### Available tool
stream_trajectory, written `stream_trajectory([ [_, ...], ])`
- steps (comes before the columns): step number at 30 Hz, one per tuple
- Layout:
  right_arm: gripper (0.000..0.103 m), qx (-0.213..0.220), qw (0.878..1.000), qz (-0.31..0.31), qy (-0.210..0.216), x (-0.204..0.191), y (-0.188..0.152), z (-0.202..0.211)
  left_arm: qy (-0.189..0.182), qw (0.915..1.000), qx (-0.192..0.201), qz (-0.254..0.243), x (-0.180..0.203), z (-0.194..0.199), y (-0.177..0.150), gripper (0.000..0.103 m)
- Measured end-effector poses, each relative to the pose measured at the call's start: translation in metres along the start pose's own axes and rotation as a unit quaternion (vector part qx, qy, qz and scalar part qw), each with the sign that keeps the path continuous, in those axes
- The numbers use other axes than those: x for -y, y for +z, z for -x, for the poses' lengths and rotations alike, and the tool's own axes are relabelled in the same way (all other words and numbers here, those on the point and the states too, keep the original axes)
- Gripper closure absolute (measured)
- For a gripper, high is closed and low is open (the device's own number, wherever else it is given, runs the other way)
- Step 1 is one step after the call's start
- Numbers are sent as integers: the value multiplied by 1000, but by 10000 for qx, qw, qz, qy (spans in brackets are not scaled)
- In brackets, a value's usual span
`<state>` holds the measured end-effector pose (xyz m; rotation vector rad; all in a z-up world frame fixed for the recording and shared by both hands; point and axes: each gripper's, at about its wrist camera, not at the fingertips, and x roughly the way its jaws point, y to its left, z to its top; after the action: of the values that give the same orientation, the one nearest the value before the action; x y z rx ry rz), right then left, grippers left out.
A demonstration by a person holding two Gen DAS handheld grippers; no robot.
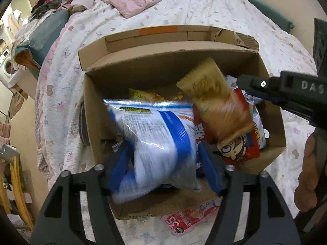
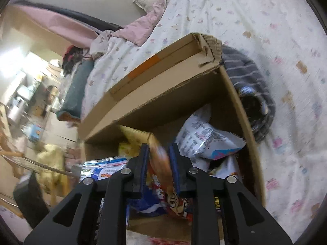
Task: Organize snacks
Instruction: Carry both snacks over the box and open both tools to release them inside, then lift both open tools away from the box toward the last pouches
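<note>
Showing two hand-held grippers over an open cardboard box (image 1: 98, 110) that stands on a bed (image 1: 224, 14) with a patterned sheet. Left hand-held gripper (image 1: 161, 163), lower centre of its own view: blue pads flank a blue-and-white snack bag (image 1: 155, 138) whose long axis runs up the frame, top edge toward the far box wall; the jaws stand fairly wide, and motion blur hides whether the pads press on the bag, so hold or release cannot be told. Right hand-held gripper (image 2: 158, 163): narrow jaws closed on a gold-and-orange snack packet (image 2: 163, 161), which stands on edge between the pads and, in the left view, slants from upper centre down toward the lower right over a red cartoon-printed packet (image 1: 241, 151). A white-and-blue bag (image 2: 204, 138) lies against the right-hand wall, and a yellow packet (image 1: 143, 95) lies by the far wall. One pink packet (image 1: 190, 220) remains outside, on the bed just below the near wall, nearer the left hand-held gripper. Judged step: both packets being lowered into the box; open floor lies directly beneath each tool, so the coming move is downward along the pointing line.
</note>
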<state>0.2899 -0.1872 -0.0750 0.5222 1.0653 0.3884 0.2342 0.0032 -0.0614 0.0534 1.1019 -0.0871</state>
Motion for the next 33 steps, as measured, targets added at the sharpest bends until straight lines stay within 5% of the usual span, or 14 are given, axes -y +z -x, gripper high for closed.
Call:
stream_trajectory([
  [5, 77, 194, 9982, 436, -350, -13, -1, 7, 60, 9998, 211, 22, -2, 10, 3, 29],
  [7, 55, 289, 9972, 560, -393, -17, 0, 11, 35, 9997, 236, 47, -3, 11, 4, 29],
  [8, 31, 337, 9973, 565, -321, -17, -1, 14, 30, 9997, 237, 54, -4, 11, 4, 29],
  [9, 20, 399, 9972, 552, -303, -16, -1, 17, 23, 9997, 234, 51, -4, 11, 4, 29],
  [33, 19, 491, 9949, 739, -486, -2, -7, 35, 77, 9993, 369, -90, -3, 32, -9, 29],
])
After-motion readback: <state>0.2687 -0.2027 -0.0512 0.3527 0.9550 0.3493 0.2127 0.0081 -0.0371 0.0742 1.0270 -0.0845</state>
